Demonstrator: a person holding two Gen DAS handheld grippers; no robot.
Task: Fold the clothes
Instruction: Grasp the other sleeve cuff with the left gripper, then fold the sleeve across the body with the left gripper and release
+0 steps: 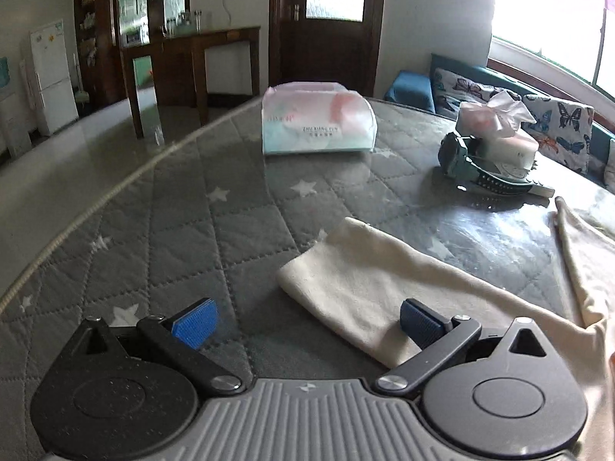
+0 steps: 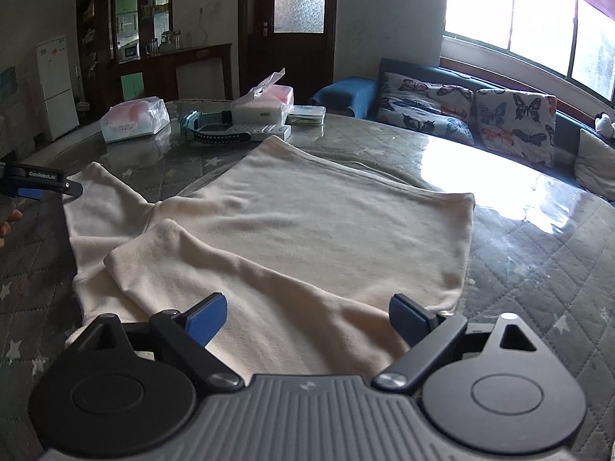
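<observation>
A cream long-sleeved top point(image 2: 307, 223) lies flat on the grey quilted table cover. One sleeve point(image 2: 200, 269) is folded across the body, the other sleeve point(image 2: 103, 199) reaches out to the left. My right gripper point(image 2: 307, 319) is open and empty, just above the folded sleeve at the near edge of the top. My left gripper point(image 1: 307, 322) is open and empty over the left sleeve point(image 1: 369, 280), near its cuff. It also shows at the left edge of the right wrist view point(image 2: 46, 184).
At the back of the table point(image 1: 184, 238) are a wrapped tissue pack point(image 1: 319, 119), an open tissue box point(image 2: 265, 103), a teal device with a dotted strap point(image 2: 215, 130) and a green box point(image 2: 307, 114). A sofa with butterfly cushions point(image 2: 480, 119) stands behind.
</observation>
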